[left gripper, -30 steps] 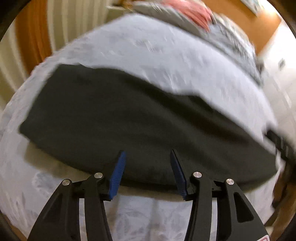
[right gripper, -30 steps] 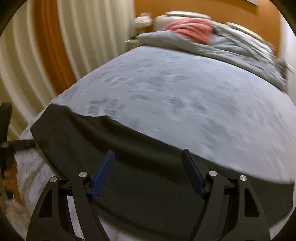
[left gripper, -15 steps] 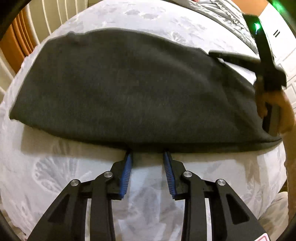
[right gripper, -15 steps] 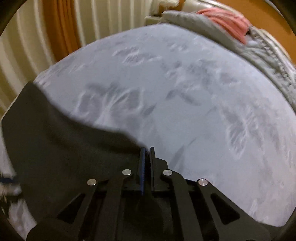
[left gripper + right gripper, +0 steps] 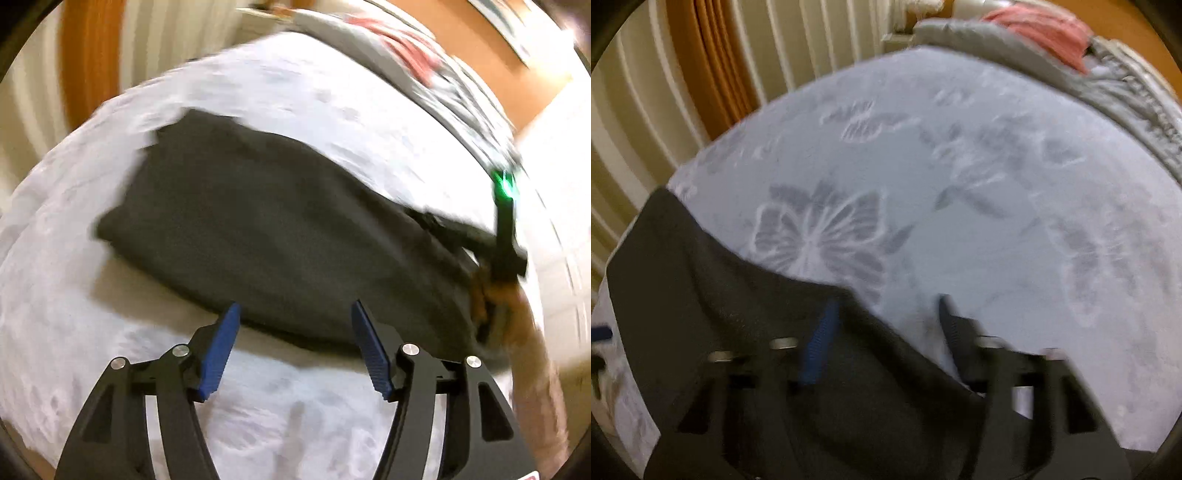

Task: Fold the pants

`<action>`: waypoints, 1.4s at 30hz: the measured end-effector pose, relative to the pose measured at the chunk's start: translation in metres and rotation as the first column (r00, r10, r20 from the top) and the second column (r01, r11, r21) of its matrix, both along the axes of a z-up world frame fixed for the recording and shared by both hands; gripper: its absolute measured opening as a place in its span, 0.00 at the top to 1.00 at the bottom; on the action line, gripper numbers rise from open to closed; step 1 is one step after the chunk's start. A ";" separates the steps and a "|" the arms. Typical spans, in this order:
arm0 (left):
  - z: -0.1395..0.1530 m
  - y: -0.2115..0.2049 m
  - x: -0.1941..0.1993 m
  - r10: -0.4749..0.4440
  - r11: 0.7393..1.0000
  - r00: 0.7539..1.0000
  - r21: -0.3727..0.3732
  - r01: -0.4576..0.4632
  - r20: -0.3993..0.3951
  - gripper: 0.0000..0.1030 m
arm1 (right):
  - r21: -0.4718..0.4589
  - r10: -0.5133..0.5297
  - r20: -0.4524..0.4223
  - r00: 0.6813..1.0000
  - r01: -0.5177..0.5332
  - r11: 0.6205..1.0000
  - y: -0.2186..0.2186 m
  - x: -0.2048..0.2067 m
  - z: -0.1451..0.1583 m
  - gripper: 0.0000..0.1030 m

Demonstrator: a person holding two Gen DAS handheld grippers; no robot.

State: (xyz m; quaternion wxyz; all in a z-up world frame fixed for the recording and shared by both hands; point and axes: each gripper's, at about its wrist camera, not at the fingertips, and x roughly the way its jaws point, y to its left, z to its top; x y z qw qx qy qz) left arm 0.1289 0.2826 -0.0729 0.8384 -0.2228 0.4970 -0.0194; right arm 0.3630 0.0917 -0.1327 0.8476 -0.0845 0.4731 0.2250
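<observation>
The dark pants (image 5: 280, 236) lie folded into a long band across the middle of the left wrist view, on the pale butterfly-print bedspread (image 5: 332, 417). Their near edge runs just past the tips of the left gripper (image 5: 293, 345), whose blue-padded jaws are spread wide with nothing between them — half a second ago they were much closer together, right at that edge. At the right of that frame the right gripper (image 5: 506, 236), green light on, sits at the band's far end. In its own view the right gripper (image 5: 882, 339) is blurred, jaws parted over the pants' (image 5: 746, 314) upper edge at lower left; half a second ago they were pressed together. Bare bedspread (image 5: 997, 184) fills the centre and right of that frame — up to the grey quilt (image 5: 1126, 85) and pink cloth (image 5: 1038, 26) at the top right, with curtains (image 5: 713, 66) at upper left.
</observation>
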 end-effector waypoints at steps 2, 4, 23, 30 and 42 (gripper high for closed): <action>-0.007 0.016 -0.002 0.086 0.996 0.996 -0.011 -0.087 -0.030 0.41 | 0.011 -0.007 0.090 0.996 0.006 1.000 0.002 -0.006 0.025 0.98; -0.009 0.036 -0.005 0.126 0.991 0.991 -0.032 -0.127 -0.040 0.41 | 0.084 -0.062 0.161 0.985 0.049 0.995 -0.010 -0.005 0.047 1.00; -0.024 0.064 0.002 0.294 0.949 0.951 0.147 -0.279 -0.093 0.57 | -0.125 -0.186 0.145 0.972 0.204 0.971 -0.152 -0.138 0.053 0.46; 0.029 0.000 -0.014 0.205 0.952 0.978 0.225 -0.209 0.038 0.46 | -0.253 -0.062 0.173 0.983 0.105 0.962 -0.171 -0.223 0.025 0.50; 0.035 -0.103 0.000 0.000 0.992 0.998 0.122 -0.008 0.064 0.38 | -0.198 0.010 0.141 0.990 0.019 0.980 -0.175 -0.224 0.015 0.65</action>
